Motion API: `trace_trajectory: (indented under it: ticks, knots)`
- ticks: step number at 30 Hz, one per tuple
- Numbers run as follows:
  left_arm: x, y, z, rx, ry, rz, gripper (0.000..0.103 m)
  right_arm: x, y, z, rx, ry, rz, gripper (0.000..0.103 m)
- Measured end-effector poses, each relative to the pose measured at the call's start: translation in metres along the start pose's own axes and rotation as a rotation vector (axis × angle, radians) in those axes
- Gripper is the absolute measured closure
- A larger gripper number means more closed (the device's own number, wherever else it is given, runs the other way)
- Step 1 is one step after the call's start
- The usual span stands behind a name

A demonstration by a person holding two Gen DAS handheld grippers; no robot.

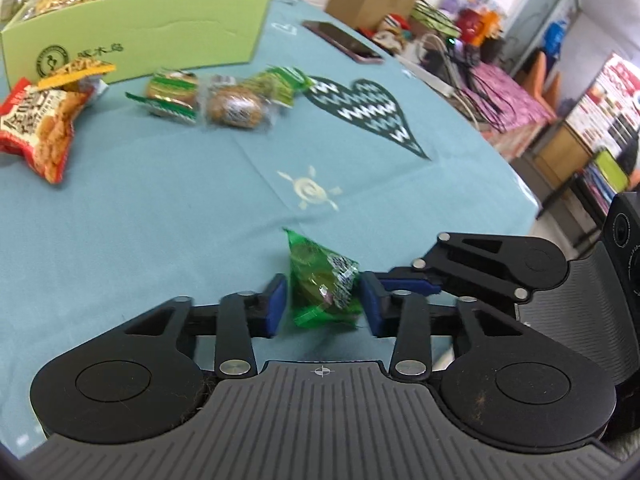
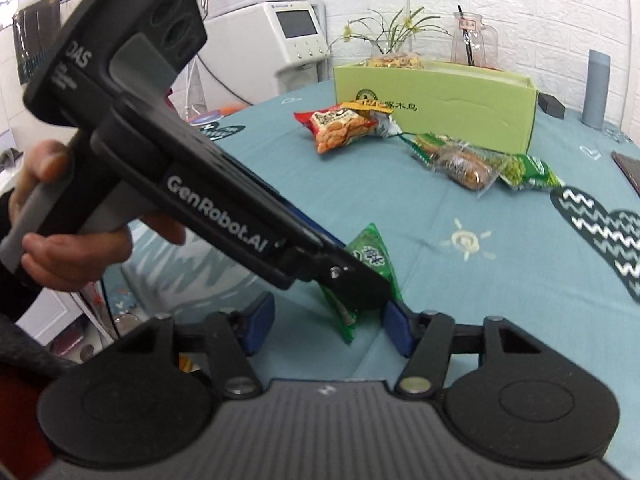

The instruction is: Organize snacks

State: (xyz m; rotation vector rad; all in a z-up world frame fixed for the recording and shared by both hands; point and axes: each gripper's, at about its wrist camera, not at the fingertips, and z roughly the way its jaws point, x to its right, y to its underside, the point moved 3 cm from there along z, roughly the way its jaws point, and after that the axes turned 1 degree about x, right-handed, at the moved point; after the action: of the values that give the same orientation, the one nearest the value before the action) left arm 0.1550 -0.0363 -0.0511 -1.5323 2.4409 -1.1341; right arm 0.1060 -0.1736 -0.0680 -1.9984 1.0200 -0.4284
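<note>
The left gripper (image 1: 323, 306) brackets a green candy packet (image 1: 322, 280) between its blue pads, which appear to touch its sides; the right gripper (image 2: 326, 326) hangs wide apart, holding nothing. A few snacks already sit in the green box (image 1: 160, 36), but the red cracker bag (image 1: 38, 128) and the wrapped pastries (image 1: 208, 100) lie outside on the teal tablecloth (image 1: 160, 208), so most remains.
</note>
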Motion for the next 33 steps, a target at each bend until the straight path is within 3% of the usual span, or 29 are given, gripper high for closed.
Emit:
trace_trajectory:
  ticks: [10, 15, 21, 26, 27, 29, 31, 33]
  knots:
    - [-0.029, -0.066, 0.000, 0.095, -0.086, -0.037, 0.090, 0.041, -0.066, 0.040, 0.055, -0.014, -0.039, 0.048]
    - [-0.043, -0.101, -0.001, 0.131, -0.081, -0.053, 0.090, 0.058, -0.098, 0.058, 0.094, 0.009, -0.055, 0.048]
    - [-0.060, -0.175, -0.017, 0.278, -0.083, -0.052, 0.090, 0.090, -0.166, 0.070, 0.217, 0.052, -0.090, 0.044]
    - [-0.087, -0.239, -0.012, 0.340, -0.105, -0.071, 0.089, 0.123, -0.223, 0.099, 0.256, 0.095, -0.137, 0.041]
    - [-0.094, -0.248, -0.008, 0.337, -0.110, -0.076, 0.088, 0.130, -0.230, 0.107, 0.248, 0.092, -0.138, 0.040]
    - [-0.110, -0.259, -0.004, 0.351, -0.127, -0.091, 0.063, 0.143, -0.236, 0.118, 0.197, 0.077, -0.106, 0.028]
    - [-0.118, -0.257, -0.011, 0.383, -0.161, -0.106, 0.053, 0.147, -0.232, 0.112, 0.210, 0.089, -0.096, 0.026]
    - [-0.121, -0.244, -0.023, 0.417, -0.155, -0.104, 0.050, 0.145, -0.218, 0.093, 0.252, 0.101, -0.096, 0.026]
